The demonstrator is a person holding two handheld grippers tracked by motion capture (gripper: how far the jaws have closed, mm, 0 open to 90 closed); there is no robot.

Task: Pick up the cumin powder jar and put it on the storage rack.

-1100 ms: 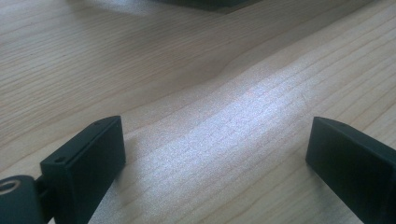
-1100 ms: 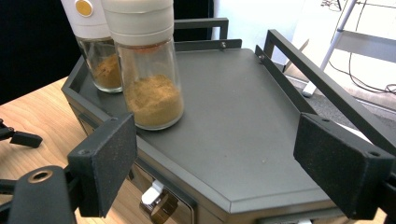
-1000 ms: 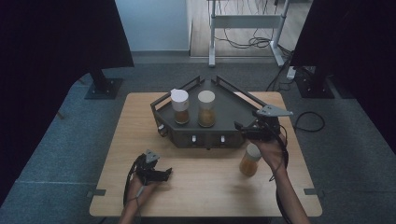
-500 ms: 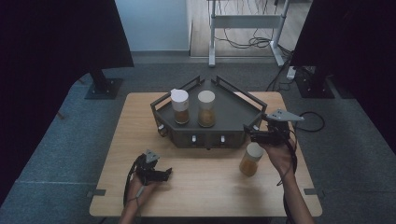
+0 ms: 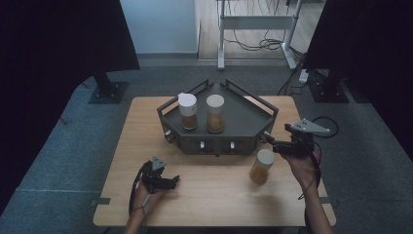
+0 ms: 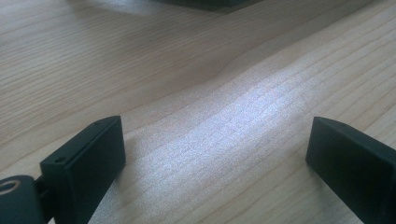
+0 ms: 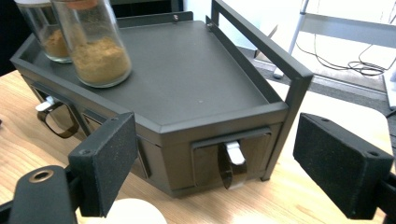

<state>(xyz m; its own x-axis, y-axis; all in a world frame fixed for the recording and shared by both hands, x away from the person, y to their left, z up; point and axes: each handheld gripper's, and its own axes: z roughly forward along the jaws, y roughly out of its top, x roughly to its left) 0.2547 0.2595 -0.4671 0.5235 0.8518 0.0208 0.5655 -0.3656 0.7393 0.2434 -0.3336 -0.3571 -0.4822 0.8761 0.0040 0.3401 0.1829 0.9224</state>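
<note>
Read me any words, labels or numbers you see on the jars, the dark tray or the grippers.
None can be read: the jars and the jar on the table show no label, and the dark tray and right gripper carry no lettering.

Left hand-held gripper low, jaws apart, right hand-held gripper raised, jaws apart, empty
</note>
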